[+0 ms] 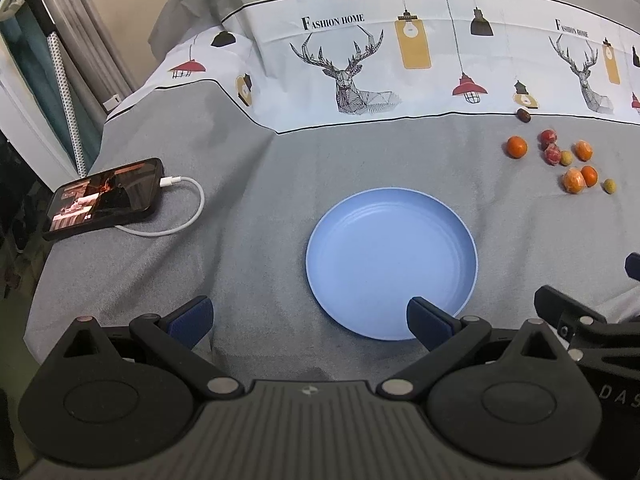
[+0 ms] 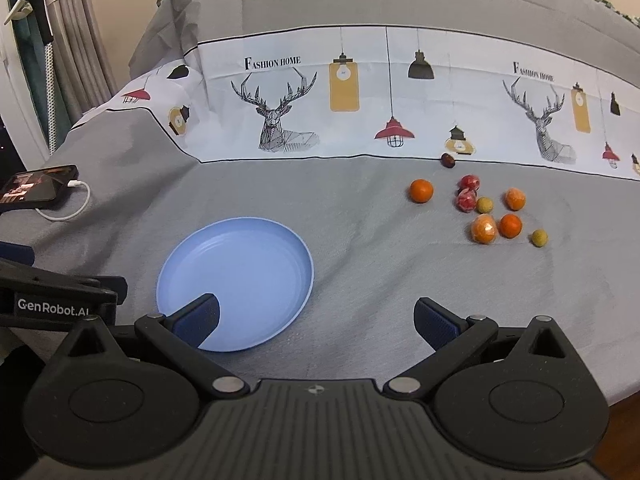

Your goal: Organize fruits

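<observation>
An empty blue plate [image 1: 392, 240] [image 2: 240, 256] lies on the grey cloth. A loose group of small fruits lies to its far right: orange ones [image 1: 517, 147] [image 2: 421, 191], two red ones [image 1: 552, 154] [image 2: 466, 201], two small yellow-green ones [image 1: 609, 186] [image 2: 539, 237] and a dark brown one [image 1: 523, 115] [image 2: 448, 160]. My left gripper [image 1: 310, 318] is open and empty, its right finger over the plate's near rim. My right gripper [image 2: 318, 320] is open and empty, its left finger over the plate's near rim, well short of the fruits.
A phone [image 1: 106, 198] [image 2: 34, 188] with a lit screen and a white cable [image 1: 176, 216] lies at the left edge of the cloth. A printed white band with deer and lamps [image 1: 360, 76] runs across the back. Curtains hang at the far left.
</observation>
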Tool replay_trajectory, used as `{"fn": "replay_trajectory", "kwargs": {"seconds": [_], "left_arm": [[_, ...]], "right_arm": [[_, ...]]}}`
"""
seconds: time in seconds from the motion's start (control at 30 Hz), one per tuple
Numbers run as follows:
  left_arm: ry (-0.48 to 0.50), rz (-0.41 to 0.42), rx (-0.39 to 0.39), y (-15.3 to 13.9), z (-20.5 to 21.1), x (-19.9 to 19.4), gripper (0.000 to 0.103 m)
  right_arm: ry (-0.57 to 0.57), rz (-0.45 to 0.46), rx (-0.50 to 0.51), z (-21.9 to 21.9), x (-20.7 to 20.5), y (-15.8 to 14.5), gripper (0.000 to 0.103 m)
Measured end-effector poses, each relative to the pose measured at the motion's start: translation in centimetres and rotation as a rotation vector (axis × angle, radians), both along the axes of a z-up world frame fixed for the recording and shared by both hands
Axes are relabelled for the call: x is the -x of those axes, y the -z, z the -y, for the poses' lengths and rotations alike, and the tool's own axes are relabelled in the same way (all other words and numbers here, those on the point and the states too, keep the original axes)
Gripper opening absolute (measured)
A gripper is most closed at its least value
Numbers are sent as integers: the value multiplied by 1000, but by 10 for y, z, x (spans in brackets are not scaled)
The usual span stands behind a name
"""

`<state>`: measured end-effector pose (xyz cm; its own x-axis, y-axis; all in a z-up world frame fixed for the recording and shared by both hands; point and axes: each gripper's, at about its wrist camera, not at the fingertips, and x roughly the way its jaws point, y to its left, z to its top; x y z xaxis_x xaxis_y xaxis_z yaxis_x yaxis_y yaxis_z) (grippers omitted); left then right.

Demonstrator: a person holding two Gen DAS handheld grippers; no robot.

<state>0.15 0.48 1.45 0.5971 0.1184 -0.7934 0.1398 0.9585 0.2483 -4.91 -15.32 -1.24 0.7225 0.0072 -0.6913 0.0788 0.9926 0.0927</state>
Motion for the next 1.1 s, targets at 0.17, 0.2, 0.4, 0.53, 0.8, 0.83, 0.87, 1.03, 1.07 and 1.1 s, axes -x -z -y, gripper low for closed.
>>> {"fn": "replay_trajectory", "kwargs": {"seconds": [0.17,0.2,0.4,0.53,0.8,0.83,0.87,1.03,1.07,1.1], "left_arm": [[-13,-10,0,2,0,-4,103],[-14,-11,-4,2,0,-5,103],[-13,-18,-18,6,2,-9,103],[-16,-27,-25,9,4,-11,103],[-5,-43,-46,16,12,-19,103],[-1,-45,-52,18,14,-20,103],[2,-46,-56,18,16,-21,103],[16,-66,-67,25,28,-29,103],[17,-69,-66,26,30,-31,103],[18,-72,-65,28,33,-34,103]], "right_arm": [[-15,7,5,-3,-5,1,103],[-15,5,7,-3,-6,1,103],[-10,-30,-30,2,-9,7,103],[-5,-47,-33,3,-13,10,103],[16,-82,-69,11,-20,17,103],[19,-89,-77,13,-20,20,103],[23,-98,-87,14,-21,22,103],[50,-109,-108,25,-22,29,103],[58,-109,-110,28,-23,30,103],[68,-109,-113,31,-24,31,103]]}}
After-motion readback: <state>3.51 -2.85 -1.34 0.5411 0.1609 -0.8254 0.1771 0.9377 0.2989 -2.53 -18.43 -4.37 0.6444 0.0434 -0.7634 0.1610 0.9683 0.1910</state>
